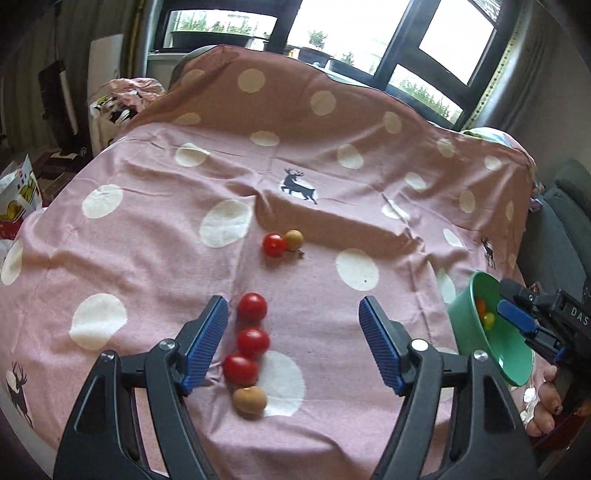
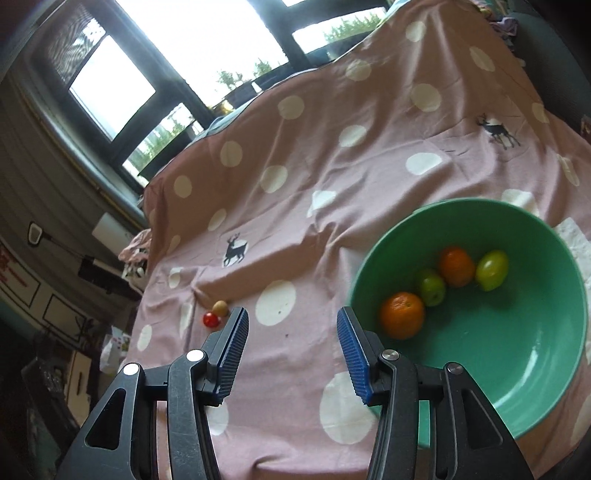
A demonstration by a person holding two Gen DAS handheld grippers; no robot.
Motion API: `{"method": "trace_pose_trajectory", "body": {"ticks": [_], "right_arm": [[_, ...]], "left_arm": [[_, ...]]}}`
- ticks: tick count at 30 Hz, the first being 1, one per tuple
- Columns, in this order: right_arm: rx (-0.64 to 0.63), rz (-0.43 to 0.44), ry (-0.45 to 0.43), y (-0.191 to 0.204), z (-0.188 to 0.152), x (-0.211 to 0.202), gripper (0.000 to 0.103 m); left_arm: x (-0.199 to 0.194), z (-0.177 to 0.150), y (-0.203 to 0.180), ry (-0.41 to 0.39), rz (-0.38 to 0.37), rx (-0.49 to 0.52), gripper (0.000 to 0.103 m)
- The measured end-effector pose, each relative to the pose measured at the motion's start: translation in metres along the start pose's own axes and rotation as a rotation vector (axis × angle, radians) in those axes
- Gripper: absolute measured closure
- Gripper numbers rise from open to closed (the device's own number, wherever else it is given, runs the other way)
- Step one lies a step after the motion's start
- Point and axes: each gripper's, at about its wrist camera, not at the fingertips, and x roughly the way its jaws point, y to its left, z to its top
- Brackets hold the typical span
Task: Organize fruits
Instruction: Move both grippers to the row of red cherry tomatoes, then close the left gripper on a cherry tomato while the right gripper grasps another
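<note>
Left tongs (image 1: 293, 308) spread wide above the pink spotted cloth (image 1: 147, 229), nothing between the blue pads (image 1: 207, 343)

Just inside the left pad, a short row on the cloth: three red tomatoes, the far one (image 1: 252, 306), the middle one (image 1: 253, 342) and the near one (image 1: 240, 369), each touching or almost touching the next, closed off at the near end by a tan fruit (image 1: 250, 400) lying against the last tomato

Farther up the cloth, well apart from the row, another red tomato (image 1: 274, 244) touching a yellowish fruit (image 1: 294, 238), with a printed deer (image 1: 298, 184) beyond them

Right tongs (image 2: 291, 326) also spread, though less widely, empty, hanging over bare cloth just left of the green bowl (image 2: 535, 369); right pad (image 2: 352, 354) near the bowl's rim, contact impossible to tell

Inside the bowl, against the far wall: an orange fruit (image 2: 402, 314), a green fruit (image 2: 431, 286) beside it, a second orange fruit (image 2: 457, 266), then a yellow-green fruit (image 2: 492, 269)

From the left wrist view, same bowl at the right edge, seen tilted, with the right tongs' blue pad beside its rim and bare toes (image 1: 546, 410) below

Windows (image 1: 332, 33) behind the covered bench, plants outside
</note>
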Motion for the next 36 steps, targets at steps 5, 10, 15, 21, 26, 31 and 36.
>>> {"method": "trace_pose_trajectory", "body": {"ticks": [5, 10, 15, 21, 26, 31, 36], "right_arm": [[-0.059, 0.079, 0.124, 0.031, -0.012, 0.038, 0.052], [-0.11, 0.218, 0.266, 0.066, -0.035, 0.078, 0.052], [-0.114, 0.296, 0.382, 0.09, -0.044, 0.122, 0.053], [-0.094, 0.287, 0.512, 0.106, -0.05, 0.178, 0.061], [-0.103, 0.257, 0.587, 0.109, -0.062, 0.197, 0.063], [-0.08, 0.283, 0.597, 0.105, -0.065, 0.197, 0.073], [-0.042, 0.268, 0.553, 0.094, -0.054, 0.184, 0.073]], "left_arm": [[0.009, 0.001, 0.024, 0.025, 0.06, -0.072, 0.031], [0.013, 0.0, 0.034, 0.041, 0.095, -0.091, 0.031], [0.022, -0.004, 0.029, 0.097, 0.041, -0.059, 0.047], [0.033, -0.008, 0.028, 0.152, 0.011, -0.033, 0.06], [0.042, -0.009, 0.029, 0.185, -0.008, -0.058, 0.062], [0.049, -0.012, 0.021, 0.214, -0.02, -0.046, 0.062], [0.061, -0.013, 0.016, 0.245, 0.026, -0.029, 0.062]]}}
